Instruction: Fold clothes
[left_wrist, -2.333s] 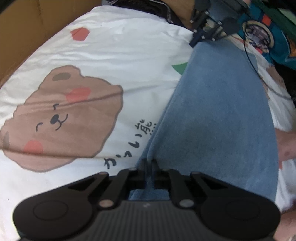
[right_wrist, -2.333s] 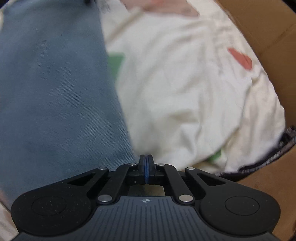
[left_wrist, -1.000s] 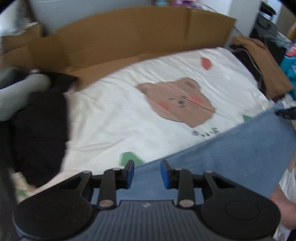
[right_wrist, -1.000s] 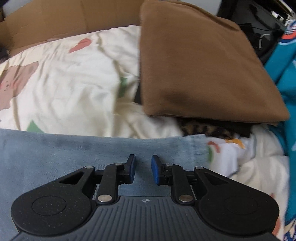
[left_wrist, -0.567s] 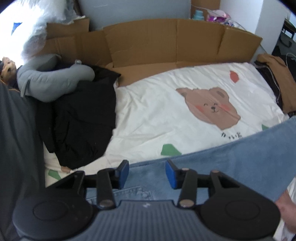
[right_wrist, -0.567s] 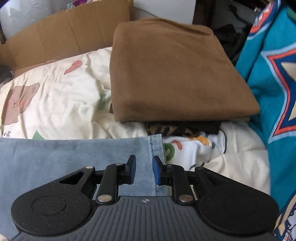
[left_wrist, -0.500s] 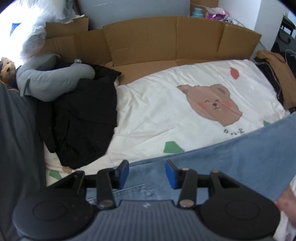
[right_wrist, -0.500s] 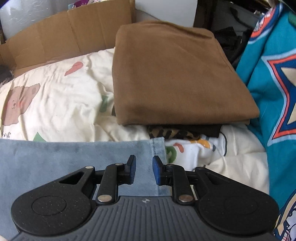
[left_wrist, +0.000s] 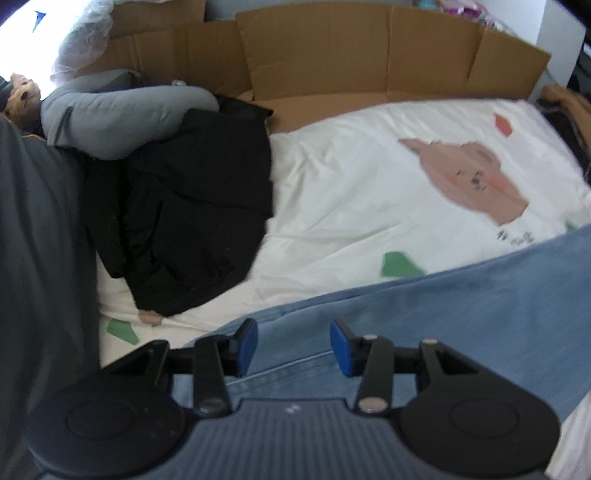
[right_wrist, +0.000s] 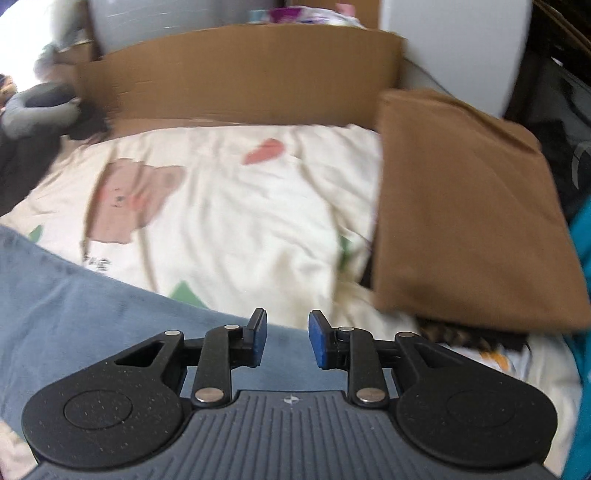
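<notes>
Right view is blurred, and the jeans (left_wrist: 461, 306) are cut off under both grippers. One pair of jeans lies long-ways across the near edge of the bed (left_wrist: 351, 206). The left gripper (left_wrist: 293, 345) is part open with nothing gripped. The right gripper (right_wrist: 284, 338), jaws just widening, hovers empty over denim. One folded brown garment (right_wrist: 461, 221) and one black pile (left_wrist: 184, 221) are also on the bed.

Right gripper (right_wrist: 284, 338) with blue pads apart, jaws just opening, nothing between them. Blue jeans (right_wrist: 92, 310) lie beneath and left; a folded brown garment (right_wrist: 461, 221) sits ahead right.
</notes>
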